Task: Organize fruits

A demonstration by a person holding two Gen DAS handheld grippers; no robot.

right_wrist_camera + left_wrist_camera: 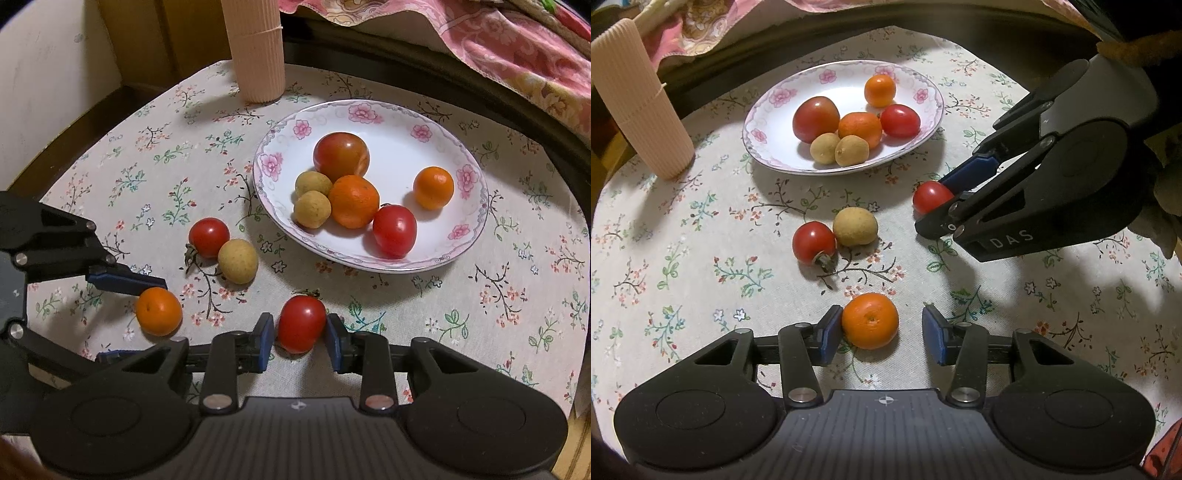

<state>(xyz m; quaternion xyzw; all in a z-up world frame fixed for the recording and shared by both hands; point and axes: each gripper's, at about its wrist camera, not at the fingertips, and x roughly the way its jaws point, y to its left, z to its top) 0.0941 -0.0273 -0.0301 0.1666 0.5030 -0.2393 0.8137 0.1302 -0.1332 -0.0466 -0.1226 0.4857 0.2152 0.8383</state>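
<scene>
Left wrist view: the left hand-held gripper (pixel 878 334) sits released around the small round orange tangerine (pixel 870 320) on the near counter (pixel 701 295), one pad touching, probably lining up a grab

Right wrist view: the right hand-held gripper (pixel 300 341) is clenched on a glossy red cherry tomato (pixel 301 324), likely headed for the far floral-rimmed white plate (pixel 402 122)

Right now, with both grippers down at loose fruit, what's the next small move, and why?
Probably lift the right gripper toward the floral white plate: its pads already pinch the small red tomato. The left gripper touches the small orange mandarin on one side only.
</scene>
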